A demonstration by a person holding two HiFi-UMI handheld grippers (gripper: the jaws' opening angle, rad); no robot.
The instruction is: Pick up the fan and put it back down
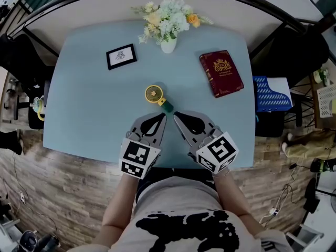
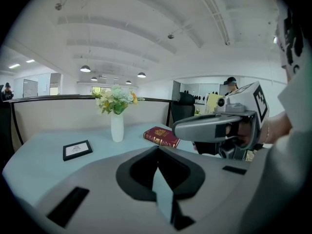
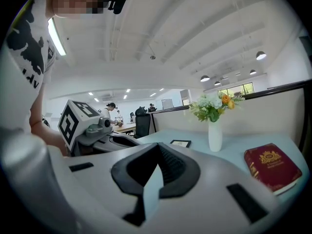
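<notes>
A small yellow fan (image 1: pixel 154 94) with a green handle lies on the light blue table (image 1: pixel 89 109), just ahead of both grippers in the head view. My left gripper (image 1: pixel 163 115) is shut and empty, its tip just short of the handle's near end. The right gripper (image 1: pixel 176 113) is shut and empty too, its tip close to the right of the handle. In the left gripper view the jaws (image 2: pixel 157 152) meet with nothing between them, and the same holds in the right gripper view (image 3: pixel 157 147). Neither gripper view shows the fan.
At the table's far edge stands a white vase of flowers (image 1: pixel 168 41). A small black picture frame (image 1: pixel 121 56) lies at far left and a red book (image 1: pixel 221 73) at far right. A blue basket (image 1: pixel 271 94) sits off the table's right side.
</notes>
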